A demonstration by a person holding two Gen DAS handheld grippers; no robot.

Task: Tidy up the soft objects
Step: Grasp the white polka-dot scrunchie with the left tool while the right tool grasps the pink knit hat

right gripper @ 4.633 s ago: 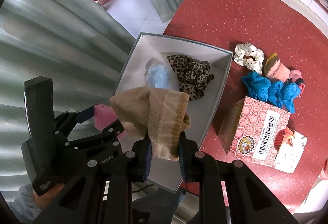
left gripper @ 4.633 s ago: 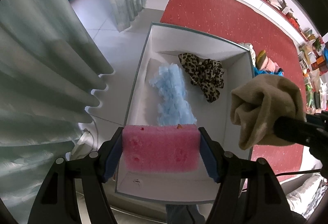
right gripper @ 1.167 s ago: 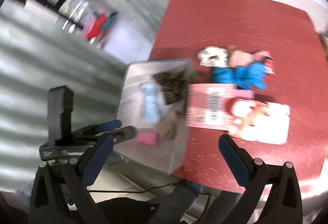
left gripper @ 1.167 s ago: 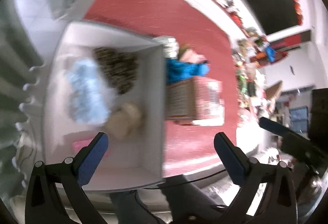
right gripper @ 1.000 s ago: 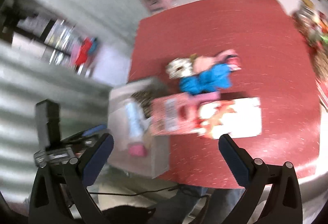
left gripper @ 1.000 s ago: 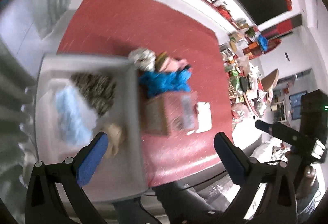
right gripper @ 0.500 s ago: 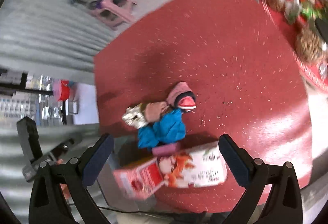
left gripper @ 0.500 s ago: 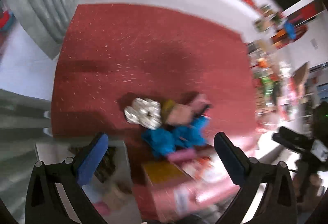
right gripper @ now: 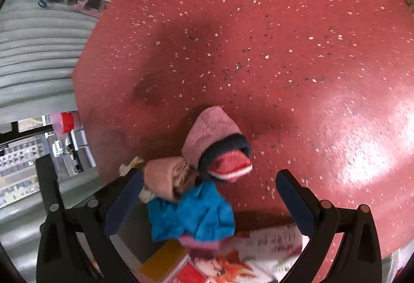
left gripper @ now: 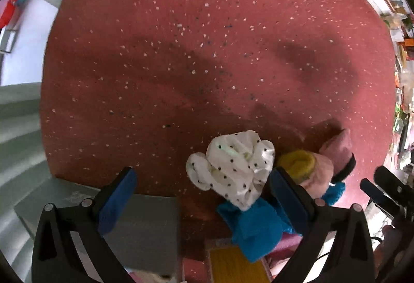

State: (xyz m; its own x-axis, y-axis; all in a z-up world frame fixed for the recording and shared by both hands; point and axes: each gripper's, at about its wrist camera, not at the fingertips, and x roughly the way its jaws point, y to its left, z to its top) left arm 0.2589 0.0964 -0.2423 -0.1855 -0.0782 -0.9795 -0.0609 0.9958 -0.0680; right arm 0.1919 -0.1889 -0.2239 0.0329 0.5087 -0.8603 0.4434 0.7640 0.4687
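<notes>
One white dotted scrunchie (left gripper: 234, 166), one blue cloth (right gripper: 196, 213), two pink socks (right gripper: 212, 127), one box (left gripper: 145, 221)

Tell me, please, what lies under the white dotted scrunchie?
The white dotted scrunchie overlaps the blue cloth at its near edge. Whether the rest lies on the red table is covered.

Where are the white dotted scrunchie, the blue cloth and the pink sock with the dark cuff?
white dotted scrunchie (left gripper: 233, 166), left wrist view, middle of its ruffled fabric.
blue cloth (right gripper: 196, 213), right wrist view, centre of the crumpled fabric.
pink sock (right gripper: 211, 129), right wrist view, pink body above the dark cuff.
</notes>
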